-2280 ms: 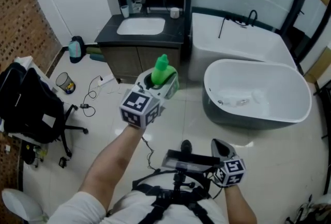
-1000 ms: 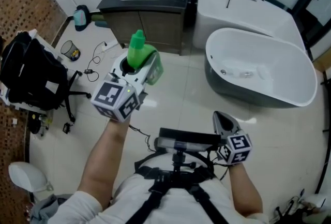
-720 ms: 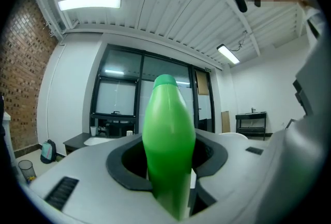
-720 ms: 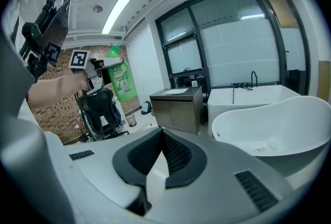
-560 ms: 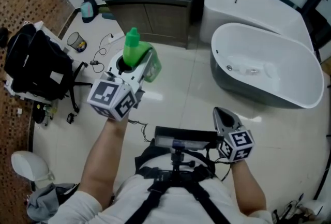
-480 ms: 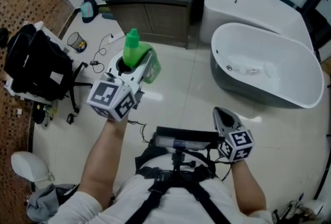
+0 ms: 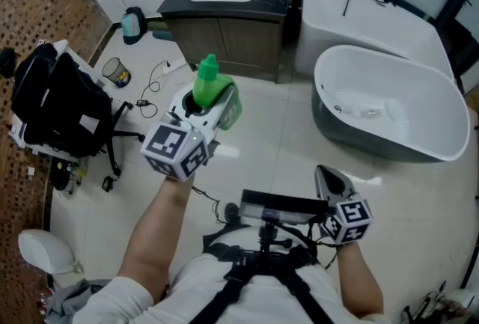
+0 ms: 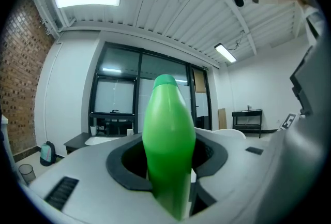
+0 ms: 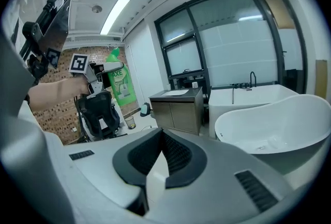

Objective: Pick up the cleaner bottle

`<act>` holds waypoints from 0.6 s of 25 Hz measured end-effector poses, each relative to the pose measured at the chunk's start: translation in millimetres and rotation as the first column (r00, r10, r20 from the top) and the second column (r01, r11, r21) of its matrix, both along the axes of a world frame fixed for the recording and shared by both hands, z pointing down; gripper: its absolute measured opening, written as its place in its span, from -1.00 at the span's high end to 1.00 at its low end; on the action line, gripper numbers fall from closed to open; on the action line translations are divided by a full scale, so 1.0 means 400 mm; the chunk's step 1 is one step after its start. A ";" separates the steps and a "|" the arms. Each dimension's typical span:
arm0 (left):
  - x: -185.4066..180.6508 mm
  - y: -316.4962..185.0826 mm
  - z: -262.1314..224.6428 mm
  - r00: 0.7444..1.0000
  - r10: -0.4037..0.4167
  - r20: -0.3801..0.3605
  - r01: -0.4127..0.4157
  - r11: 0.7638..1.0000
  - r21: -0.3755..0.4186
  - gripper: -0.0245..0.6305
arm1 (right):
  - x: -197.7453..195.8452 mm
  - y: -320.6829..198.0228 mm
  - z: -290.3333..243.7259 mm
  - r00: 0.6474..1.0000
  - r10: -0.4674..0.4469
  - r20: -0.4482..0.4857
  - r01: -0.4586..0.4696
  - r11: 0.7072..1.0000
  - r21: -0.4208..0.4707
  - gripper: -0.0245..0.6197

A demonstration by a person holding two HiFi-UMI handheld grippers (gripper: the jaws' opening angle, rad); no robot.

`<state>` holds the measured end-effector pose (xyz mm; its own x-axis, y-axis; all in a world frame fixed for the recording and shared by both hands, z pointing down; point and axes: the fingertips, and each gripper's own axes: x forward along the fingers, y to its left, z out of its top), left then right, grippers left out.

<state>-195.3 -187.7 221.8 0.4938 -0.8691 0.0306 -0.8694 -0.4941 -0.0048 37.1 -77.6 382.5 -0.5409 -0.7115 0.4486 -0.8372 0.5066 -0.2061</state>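
The pick-up looks done. The left gripper (image 7: 215, 104) is clamped part-way closed on the green bottle (image 7: 208, 84), holding it upright in the air, well above the floor (image 7: 269, 154). The right gripper (image 7: 330, 182) is closed and empty, low by the person's body. The tub (image 7: 419, 158), vanity (image 7: 224, 42), chair (image 7: 63, 117) and bin (image 7: 114, 72) all stand well apart, and nothing blocks the bottle.

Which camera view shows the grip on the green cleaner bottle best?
The left gripper view: the cleaner bottle stands clamped between the jaws, close up. The head view shows only its top from above; the right gripper view shows it small and distant.
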 end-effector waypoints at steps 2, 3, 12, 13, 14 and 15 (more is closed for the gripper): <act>-0.022 -0.003 0.004 1.000 0.006 0.006 -0.006 1.000 -0.001 0.41 | -0.015 0.003 -0.006 1.000 0.018 0.002 -0.018 1.000 0.007 0.90; -0.030 -0.005 0.006 1.000 0.009 0.008 -0.009 1.000 -0.003 0.41 | -0.017 0.004 -0.008 1.000 0.029 0.002 -0.029 1.000 0.008 0.90; -0.069 -0.002 0.040 0.999 0.034 0.012 -0.034 0.999 -0.038 0.41 | 0.014 -0.005 -0.035 0.985 0.168 -0.051 -0.167 0.986 0.013 0.90; -0.070 -0.001 0.046 0.999 0.036 0.015 -0.035 0.999 -0.039 0.41 | 0.018 -0.007 -0.040 0.983 0.178 -0.053 -0.177 0.984 0.015 0.90; -0.069 0.001 0.050 0.999 0.036 0.018 -0.035 0.998 -0.043 0.41 | 0.023 -0.008 -0.043 0.981 0.187 -0.054 -0.186 0.982 0.016 0.90; -0.066 0.004 0.054 0.999 0.036 0.019 -0.035 0.998 -0.047 0.41 | 0.029 -0.008 -0.047 0.979 0.194 -0.055 -0.193 0.981 0.017 0.90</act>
<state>-221.9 -186.2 243.2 0.5232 -0.8484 0.0808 -0.8513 -0.5247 0.0024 48.6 -80.8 363.8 -0.3665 -0.8056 0.4655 -0.9298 0.3359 -0.1507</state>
